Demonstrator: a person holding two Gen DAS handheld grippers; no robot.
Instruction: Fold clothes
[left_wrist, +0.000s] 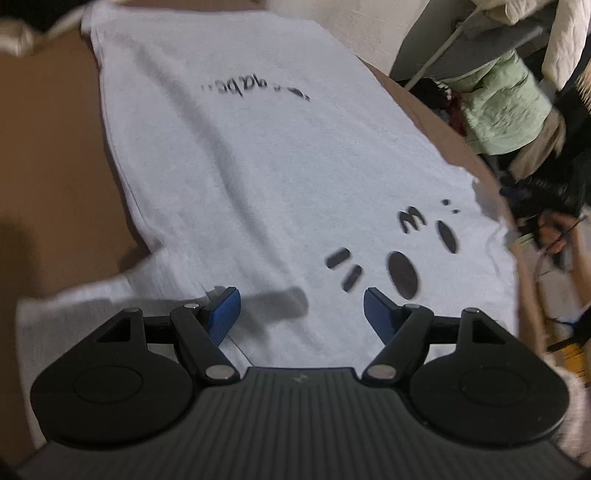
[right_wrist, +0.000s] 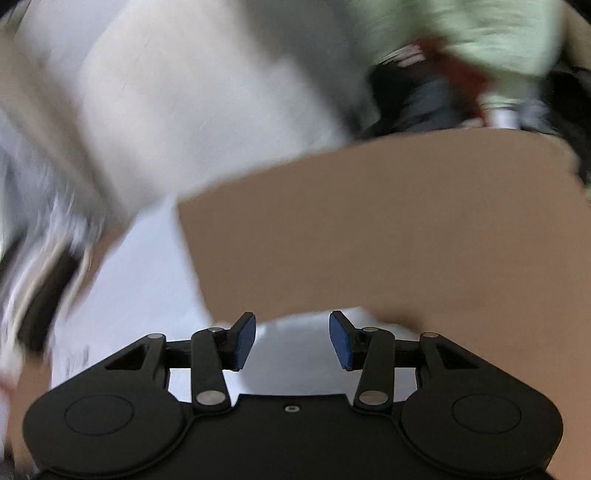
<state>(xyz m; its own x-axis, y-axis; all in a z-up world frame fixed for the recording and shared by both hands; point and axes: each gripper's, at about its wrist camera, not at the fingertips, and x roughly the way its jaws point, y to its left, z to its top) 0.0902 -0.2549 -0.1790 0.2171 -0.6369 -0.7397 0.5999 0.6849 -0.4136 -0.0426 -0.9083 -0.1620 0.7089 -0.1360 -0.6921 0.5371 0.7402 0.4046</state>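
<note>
The white T-shirt (left_wrist: 258, 166) is lying spread ahead of the left gripper (left_wrist: 302, 308), jaws gaping wide; the right gripper (right_wrist: 291, 339) is hovering empty, jaws apart.

Dim indoor light, soft shadows, fisheye-bent edges; right wrist view heavily motion-blurred

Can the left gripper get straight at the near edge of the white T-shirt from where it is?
Probably yes. The left gripper hangs open just over the white T-shirt, which lies flat on the brown table, with nothing between its fingers and the cloth.
</note>
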